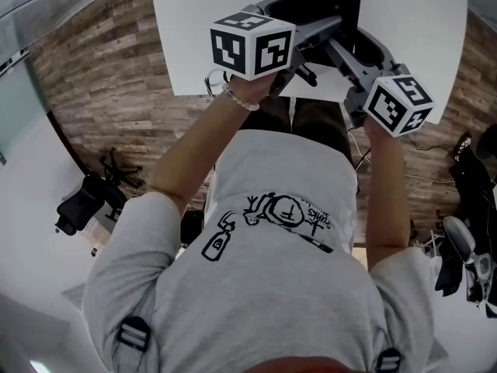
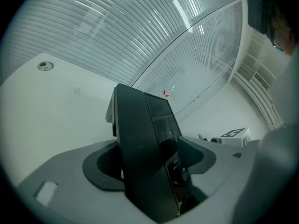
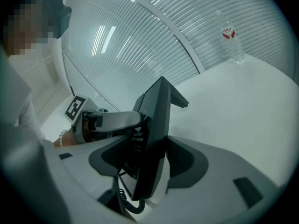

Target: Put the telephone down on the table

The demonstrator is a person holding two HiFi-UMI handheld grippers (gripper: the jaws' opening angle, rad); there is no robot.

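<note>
left tongs (image 2: 150, 164), right tongs (image 3: 148, 160) both clamped on telephone (image 1: 321, 0) | arms outstretched | over table (image 1: 198, 29)

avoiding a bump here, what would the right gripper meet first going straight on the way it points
The right gripper is shut on the telephone, which would travel with it. Beyond that, the white table looks first in line, though depth is unclear.

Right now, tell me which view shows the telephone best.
The left gripper view: the telephone fills it, face showing. The right gripper view shows its edge and coiled cord; the head view only a dark slab at the top.
</note>
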